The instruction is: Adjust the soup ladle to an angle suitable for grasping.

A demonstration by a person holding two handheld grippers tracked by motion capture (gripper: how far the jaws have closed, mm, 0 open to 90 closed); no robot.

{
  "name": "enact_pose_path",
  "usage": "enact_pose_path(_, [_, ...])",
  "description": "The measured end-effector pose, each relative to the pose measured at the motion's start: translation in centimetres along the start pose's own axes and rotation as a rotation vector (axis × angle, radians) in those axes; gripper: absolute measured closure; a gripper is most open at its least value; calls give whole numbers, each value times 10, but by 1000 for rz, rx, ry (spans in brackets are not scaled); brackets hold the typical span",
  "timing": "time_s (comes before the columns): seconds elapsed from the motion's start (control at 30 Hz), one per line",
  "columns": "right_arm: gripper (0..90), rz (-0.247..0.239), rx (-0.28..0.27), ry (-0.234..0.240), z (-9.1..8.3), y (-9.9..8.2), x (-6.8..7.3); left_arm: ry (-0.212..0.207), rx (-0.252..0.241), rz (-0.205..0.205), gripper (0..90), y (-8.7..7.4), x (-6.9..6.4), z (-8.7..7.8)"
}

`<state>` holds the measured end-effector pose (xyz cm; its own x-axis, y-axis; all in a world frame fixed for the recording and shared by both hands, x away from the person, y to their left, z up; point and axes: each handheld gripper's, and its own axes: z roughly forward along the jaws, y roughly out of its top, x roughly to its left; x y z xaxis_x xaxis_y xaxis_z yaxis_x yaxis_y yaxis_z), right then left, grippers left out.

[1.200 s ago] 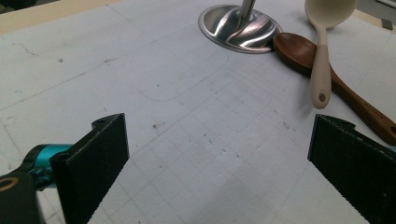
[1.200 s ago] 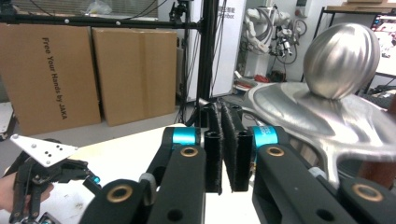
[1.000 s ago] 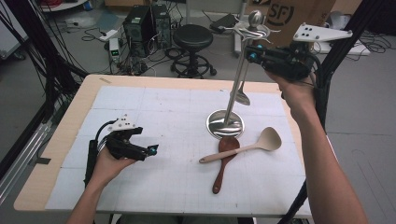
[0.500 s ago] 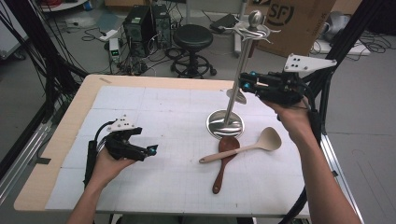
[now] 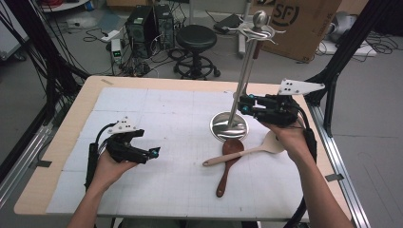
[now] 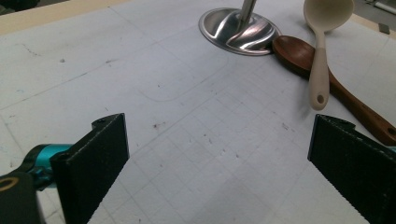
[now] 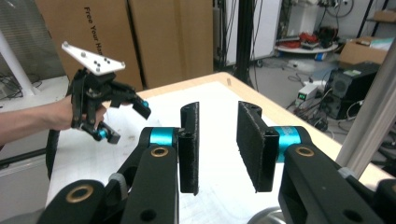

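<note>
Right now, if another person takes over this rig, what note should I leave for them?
Left gripper: open, empty, low over the mat's left side.
Right gripper: jaws a little apart and just been opening, nothing between them, beside the stand's pole.
Stand base is on the mat. The wooden spoon and the cream spoon lie in front of it, crossed, the cream one on top.
Done: neither spoon hangs on the hooks.
Left: probably pick up each spoon and hang it.
</note>
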<state>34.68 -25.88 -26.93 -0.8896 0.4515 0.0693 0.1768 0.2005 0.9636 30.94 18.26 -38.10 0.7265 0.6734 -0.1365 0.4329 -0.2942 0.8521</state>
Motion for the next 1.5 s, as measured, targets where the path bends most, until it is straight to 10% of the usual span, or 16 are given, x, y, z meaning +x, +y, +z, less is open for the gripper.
enact_pose_path(1.5, [815, 74, 218, 81, 34, -98, 17, 8, 6, -2, 58, -1, -1, 1])
